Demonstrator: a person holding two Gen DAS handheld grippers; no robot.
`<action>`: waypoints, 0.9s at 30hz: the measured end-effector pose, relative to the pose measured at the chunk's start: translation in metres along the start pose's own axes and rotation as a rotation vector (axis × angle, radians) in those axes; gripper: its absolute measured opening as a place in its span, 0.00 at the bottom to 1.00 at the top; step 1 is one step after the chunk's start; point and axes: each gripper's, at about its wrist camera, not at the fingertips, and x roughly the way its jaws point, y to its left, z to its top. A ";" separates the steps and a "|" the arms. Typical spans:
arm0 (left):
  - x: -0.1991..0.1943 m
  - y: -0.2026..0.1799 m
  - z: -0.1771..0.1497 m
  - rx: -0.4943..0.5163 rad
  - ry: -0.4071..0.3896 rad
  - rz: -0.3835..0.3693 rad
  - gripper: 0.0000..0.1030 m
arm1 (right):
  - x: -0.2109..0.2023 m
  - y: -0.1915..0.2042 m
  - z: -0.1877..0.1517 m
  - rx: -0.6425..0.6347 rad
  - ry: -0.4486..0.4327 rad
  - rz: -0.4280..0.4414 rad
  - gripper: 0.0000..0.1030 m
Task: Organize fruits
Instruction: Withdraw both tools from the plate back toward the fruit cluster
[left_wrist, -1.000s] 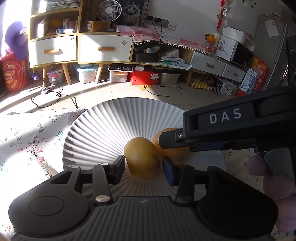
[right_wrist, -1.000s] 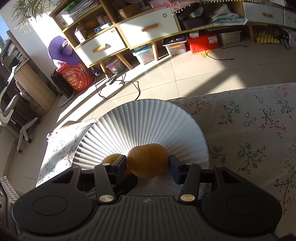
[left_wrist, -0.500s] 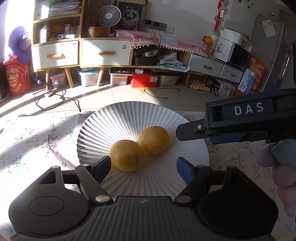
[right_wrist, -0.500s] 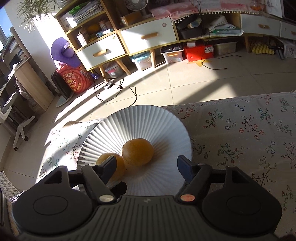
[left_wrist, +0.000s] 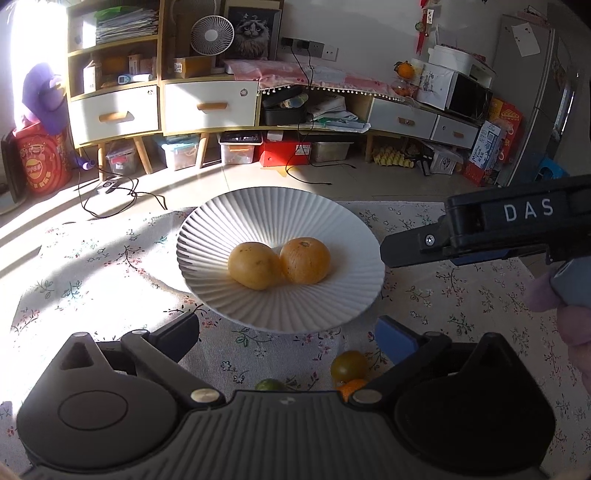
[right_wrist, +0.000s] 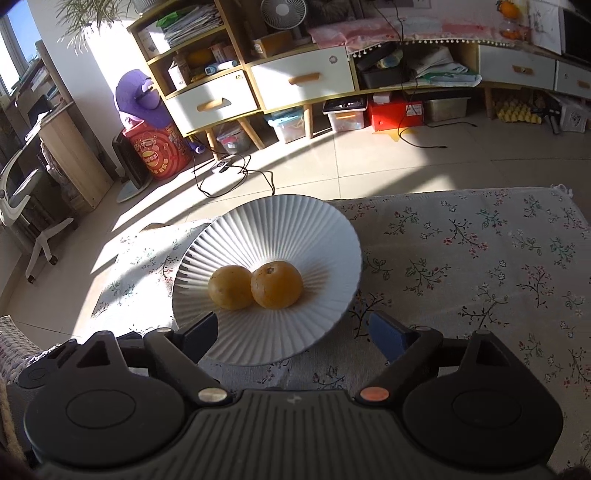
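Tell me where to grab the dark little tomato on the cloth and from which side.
Grip the dark tomato across its round middle, coming down from above with the left gripper, whose jaws have just opened and hold nothing. An orange fruit sits against its near side, so close left and right, probably gently.

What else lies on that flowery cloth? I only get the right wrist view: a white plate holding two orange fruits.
Observer: In the left wrist view, three small fruits lie on the cloth nearer than the plate: a dark one, a green one, an orange one.
Visitor: Can you see the right gripper from outside?
Observer: Yes, side on, lettered DAS, its tip by the plate's right rim; its jaws have just been opening, gripping nothing.
Visitor: Who holds it?
Observer: A hand; its fingers show at the right edge.
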 end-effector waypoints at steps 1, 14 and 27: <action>-0.002 -0.001 -0.001 0.005 0.005 0.002 0.92 | -0.002 0.000 -0.003 -0.005 0.001 0.001 0.89; -0.027 0.000 -0.035 0.043 0.062 0.017 0.92 | -0.017 0.004 -0.038 -0.039 0.030 0.002 0.95; -0.053 0.010 -0.065 0.034 0.036 -0.002 0.92 | -0.024 0.002 -0.075 -0.046 0.061 0.018 0.96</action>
